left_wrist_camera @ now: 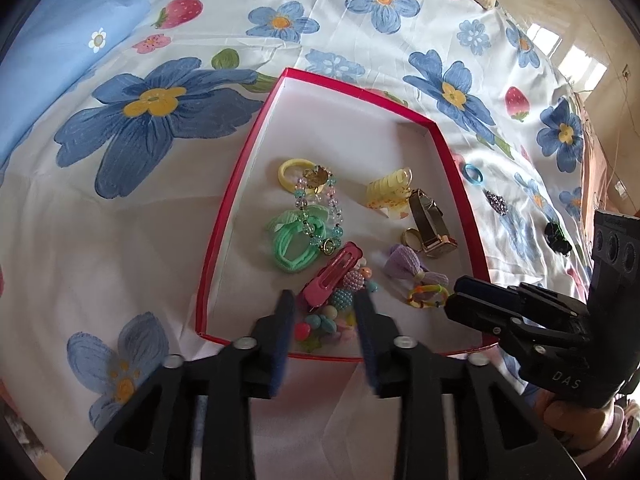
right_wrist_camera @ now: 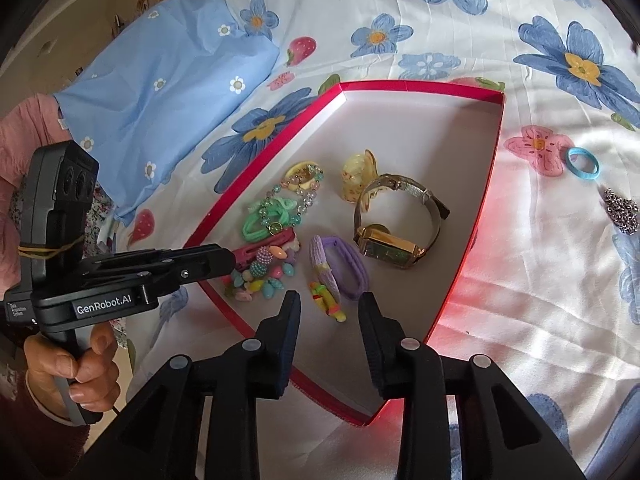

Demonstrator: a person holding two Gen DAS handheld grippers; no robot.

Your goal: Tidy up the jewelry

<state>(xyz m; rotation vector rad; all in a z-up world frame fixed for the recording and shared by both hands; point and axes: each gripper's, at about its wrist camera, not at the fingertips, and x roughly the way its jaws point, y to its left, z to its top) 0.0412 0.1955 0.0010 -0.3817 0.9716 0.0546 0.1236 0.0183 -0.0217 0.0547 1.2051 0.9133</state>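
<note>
A: Two tools, left tool (left_wrist_camera: 323, 298) and right tool (right_wrist_camera: 330, 300), part-open, gripping nothing. Writing?
B: "GenRobot.AI" on the left; "DAS" on the right. Jewelry (left_wrist_camera: 316, 216) lies inside the red box (left_wrist_camera: 224, 220).

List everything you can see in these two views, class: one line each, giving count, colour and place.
shallow cardboard box: one, red rim, white inside, on bedsheet
floral bedsheet: one, white with blue flowers, beneath everything
gold wristwatch: one, in box, right side
green fabric hair tie: one, in box, left
pink snap hair clip: one, in box, near edge
purple knitted bow: one, in box
blue elastic ring: one, on sheet outside box
left gripper: black, open, empty
right gripper: black, open, empty
</note>
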